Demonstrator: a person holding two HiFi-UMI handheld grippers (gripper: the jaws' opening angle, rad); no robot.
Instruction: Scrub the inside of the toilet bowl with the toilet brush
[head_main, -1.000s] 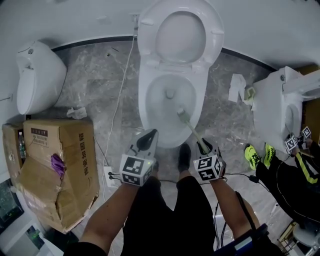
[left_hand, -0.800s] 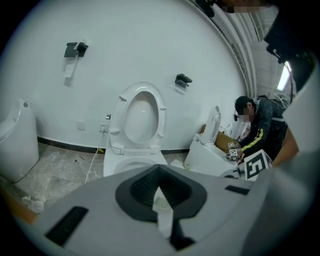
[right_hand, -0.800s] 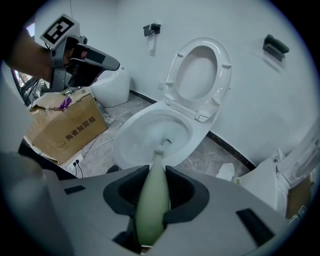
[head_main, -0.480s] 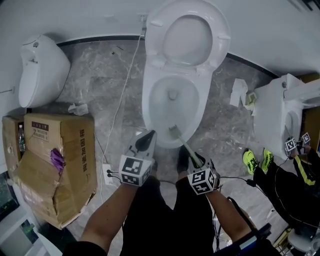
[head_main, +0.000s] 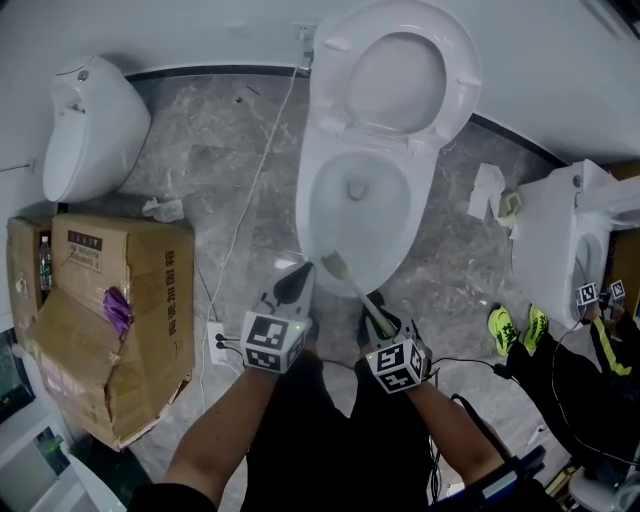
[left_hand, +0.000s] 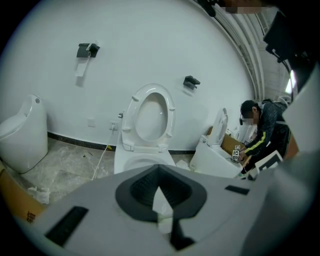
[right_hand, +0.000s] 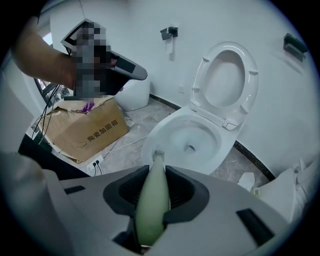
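I see a grey marbled floor (head_main: 215, 150) under a plain white wall (head_main: 180, 30), with a brown cardboard box (head_main: 130, 300) at left. My right gripper (head_main: 384, 322) is clamped on the handle of the pale green toilet brush (head_main: 352, 287). Its long axis slants forward and left, the head at the near-left edge of the white toilet bowl (head_main: 312, 205). My left gripper (head_main: 298, 272) hovers just beside it, jaws together and empty.

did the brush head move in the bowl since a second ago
Yes: the toilet brush head slid from right of the drain toward the toilet bowl's near-left rim.
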